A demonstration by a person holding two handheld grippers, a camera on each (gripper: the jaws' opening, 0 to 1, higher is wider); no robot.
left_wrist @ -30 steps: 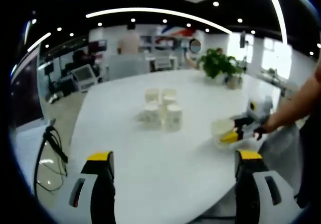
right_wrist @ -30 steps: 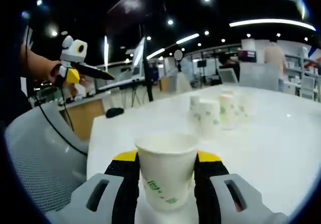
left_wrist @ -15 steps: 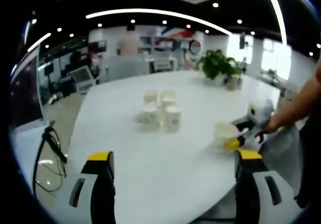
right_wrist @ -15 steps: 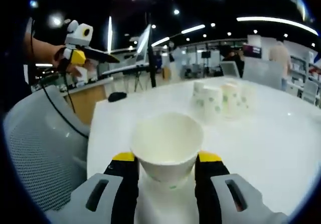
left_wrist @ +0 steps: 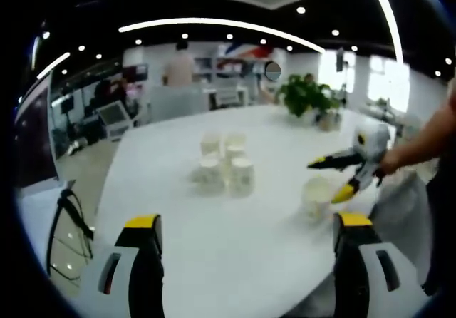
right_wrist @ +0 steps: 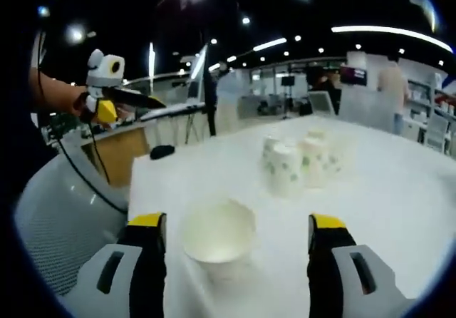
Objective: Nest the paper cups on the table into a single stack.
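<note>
1. In the right gripper view the right gripper (right_wrist: 239, 243) stands wide apart, released, at the bottom of the frame; a lone cup (right_wrist: 218, 239) sits upright on the table (right_wrist: 399, 190) between the jaws, touching neither.
2. The same cup (left_wrist: 317, 197) appears at right of centre in the left gripper view, with the right gripper (left_wrist: 345, 175) just above and beside it, held by a person's hand.
3. A cluster of cups (right_wrist: 299, 162) stands upright at centre right of the right gripper view, well apart from the lone cup; in the left gripper view that cluster (left_wrist: 222, 165) sits at frame centre.
4. The left gripper (left_wrist: 246, 261) is released too, its jaws spread at the bottom of its view, holding nothing, well short of the cluster.
5. Handling, as a judgement: the cups look thin, light and easily crushed, and an empty one would tip or slide at a nudge. A gentle pinch across the upper wall, just under the rolled rim where the paper is stiffest, seems safest.
6. For nesting, each cup likely needs lowering straight, mouth up, into the next; a tilted entry could jam or topple the lower one.
</note>
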